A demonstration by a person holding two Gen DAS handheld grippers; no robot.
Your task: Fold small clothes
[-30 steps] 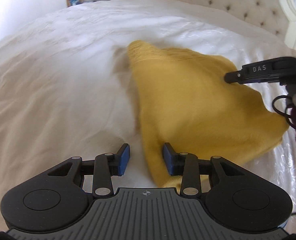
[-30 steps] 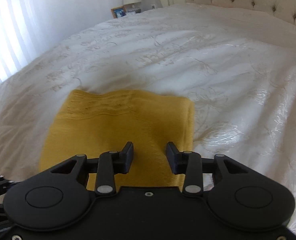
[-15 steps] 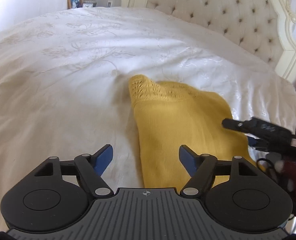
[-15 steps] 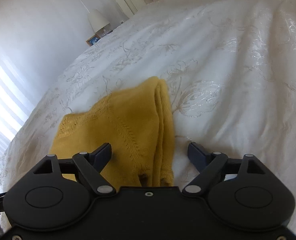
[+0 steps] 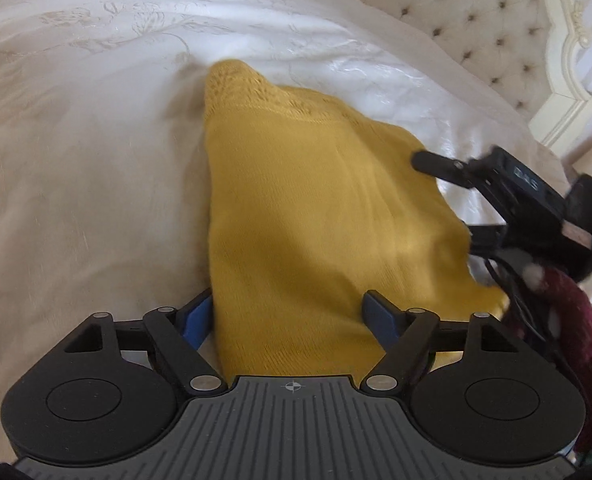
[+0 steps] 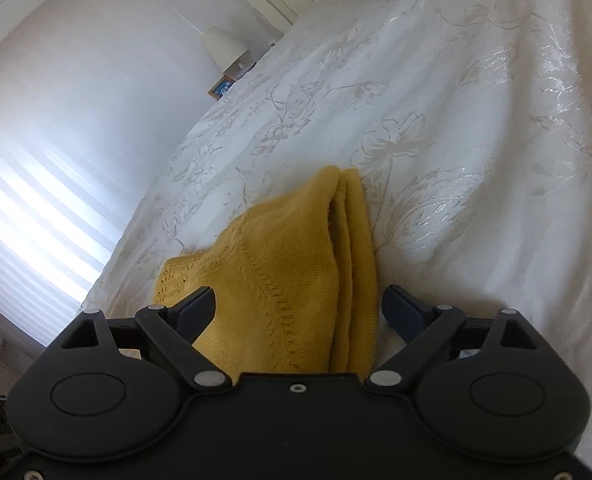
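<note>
In the left wrist view, the folded yellow knit (image 5: 316, 216) is seen lying on the white bedspread (image 5: 96, 140), its near end between the widely spread fingers of the left gripper (image 5: 292, 316), nothing being clamped. In the right wrist view, the right gripper (image 6: 300, 308) is likewise held wide, the knit's (image 6: 292, 256) stacked edge lying between its fingers on the bedspread (image 6: 476, 140).

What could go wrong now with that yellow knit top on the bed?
Both grippers, left and right, have their jaws open around the folded yellow top, so nothing is pinned yet.

1. Closing now might catch only some of the stacked layers visible at the top's edge, and the fold could slip apart.
2. The white bedspread lies right under the cloth; a deep grab might pinch it too.
3. The left-wrist picture is blurred, so aim may be off.
</note>
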